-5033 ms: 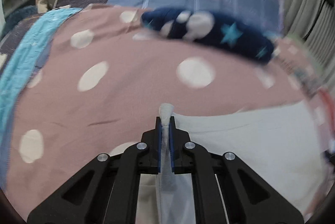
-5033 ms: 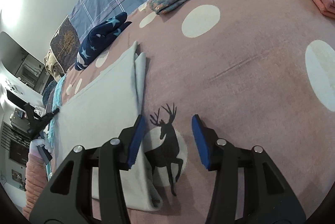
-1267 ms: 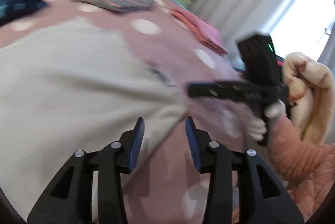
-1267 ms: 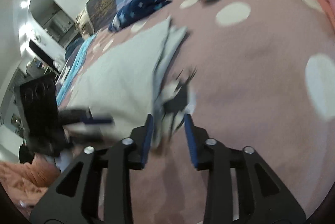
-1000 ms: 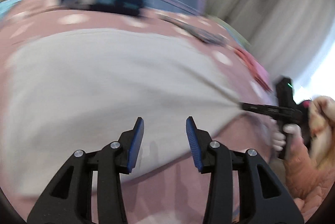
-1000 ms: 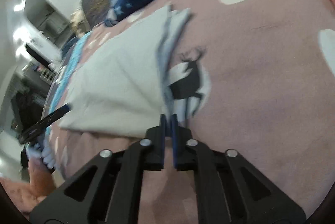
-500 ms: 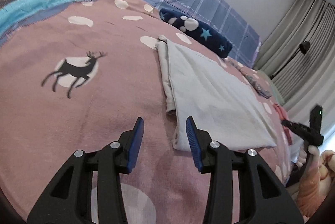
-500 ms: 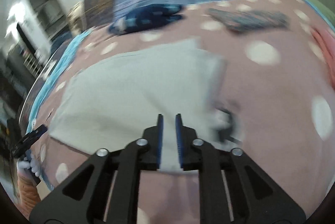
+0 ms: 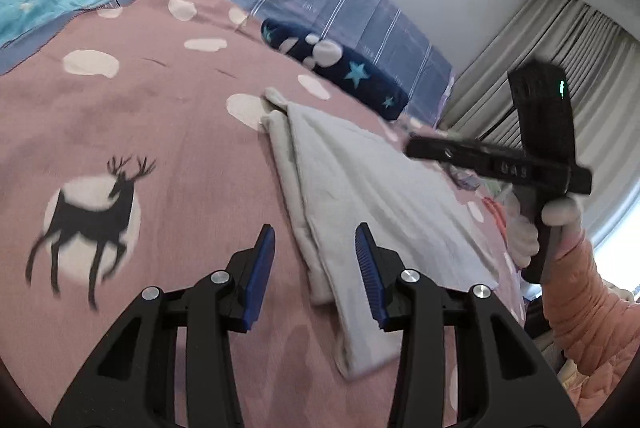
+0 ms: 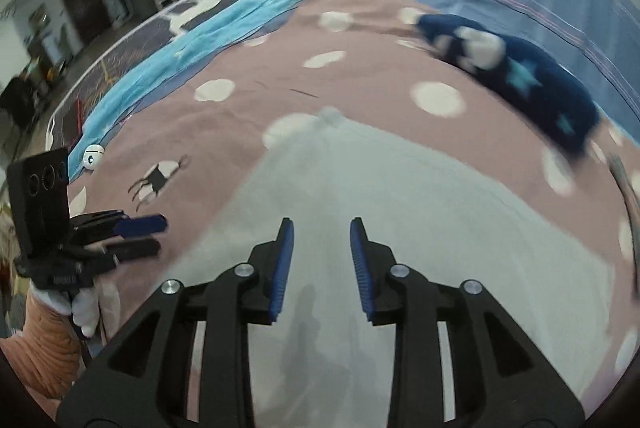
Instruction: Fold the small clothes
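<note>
On the pink dotted bedspread point(image 9: 168, 131) the pale grey cloth garment point(image 9: 360, 195) lies half-folded; further folds remain. Left gripper point(image 9: 316, 260) fingers parted, empty; right gripper point(image 10: 320, 260) fingers opening, empty.

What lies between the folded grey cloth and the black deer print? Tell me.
Only bare pink bedspread lies between the folded grey cloth and the black deer print, seen in the left wrist view.

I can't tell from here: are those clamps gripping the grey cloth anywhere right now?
Nothing is held. The left hand-held gripper is open above the grey cloth's edge; the right hand-held gripper hangs over the cloth, jaws opening, nothing between them.
</note>
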{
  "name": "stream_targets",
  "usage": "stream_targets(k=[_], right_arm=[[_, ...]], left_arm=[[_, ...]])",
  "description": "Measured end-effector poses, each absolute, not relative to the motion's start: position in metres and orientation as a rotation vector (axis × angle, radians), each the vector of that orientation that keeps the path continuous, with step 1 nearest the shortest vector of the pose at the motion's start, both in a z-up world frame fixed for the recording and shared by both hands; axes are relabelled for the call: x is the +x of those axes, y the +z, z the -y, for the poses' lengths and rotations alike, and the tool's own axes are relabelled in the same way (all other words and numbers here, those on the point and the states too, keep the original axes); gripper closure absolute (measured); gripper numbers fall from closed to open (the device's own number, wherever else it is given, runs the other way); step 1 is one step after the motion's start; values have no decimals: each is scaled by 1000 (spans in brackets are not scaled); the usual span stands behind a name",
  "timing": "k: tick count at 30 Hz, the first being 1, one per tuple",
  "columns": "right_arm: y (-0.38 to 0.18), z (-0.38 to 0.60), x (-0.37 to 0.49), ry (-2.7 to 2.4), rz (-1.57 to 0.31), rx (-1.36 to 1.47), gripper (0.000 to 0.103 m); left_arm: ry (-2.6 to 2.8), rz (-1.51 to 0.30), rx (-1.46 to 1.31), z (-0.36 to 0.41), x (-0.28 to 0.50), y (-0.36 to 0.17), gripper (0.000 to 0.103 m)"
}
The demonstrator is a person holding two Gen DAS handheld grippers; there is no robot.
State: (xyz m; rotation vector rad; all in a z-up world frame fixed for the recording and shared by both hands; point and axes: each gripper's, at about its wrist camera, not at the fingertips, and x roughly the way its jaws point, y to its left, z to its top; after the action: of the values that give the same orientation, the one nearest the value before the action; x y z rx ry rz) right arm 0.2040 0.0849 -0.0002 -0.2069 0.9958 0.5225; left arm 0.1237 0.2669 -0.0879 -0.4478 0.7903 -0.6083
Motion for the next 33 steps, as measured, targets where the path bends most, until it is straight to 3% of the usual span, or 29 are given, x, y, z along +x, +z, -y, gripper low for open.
stream_targets(k=[4,12,17,18,19,20,21,25,33], right_arm=[[-11,-132,236,558,-1025,-272,73],[-48,-197,273,515,-1119,-531,65],[-65,-218,269,470,-1083,-748,60],[-70,-218,270,446,-1072,-800,61],[-73,-217,272,430,-1075,-821,87],[-73,-213,275,427,-1093,-799,97],[-66,-209,274,427,-1072,-755,97],[-28,-195,267,470,-960,-557,102],[-53,-179,296,517,-1070,-367,101]], left_arm=[[-658,-887,-490,-258,141,-107,61],[-800,-868,-514,-251,130,-118,61],[-857,-872,-500,-246,123,-119,61],[-858,-872,-498,-245,124,-119,61],[-857,-871,-499,-245,123,-119,61],[-848,-867,-504,-246,122,-120,75],[-839,-865,-509,-246,122,-121,90],[-790,-760,-439,-242,100,-104,93],[-736,-788,-506,-253,77,-114,98]])
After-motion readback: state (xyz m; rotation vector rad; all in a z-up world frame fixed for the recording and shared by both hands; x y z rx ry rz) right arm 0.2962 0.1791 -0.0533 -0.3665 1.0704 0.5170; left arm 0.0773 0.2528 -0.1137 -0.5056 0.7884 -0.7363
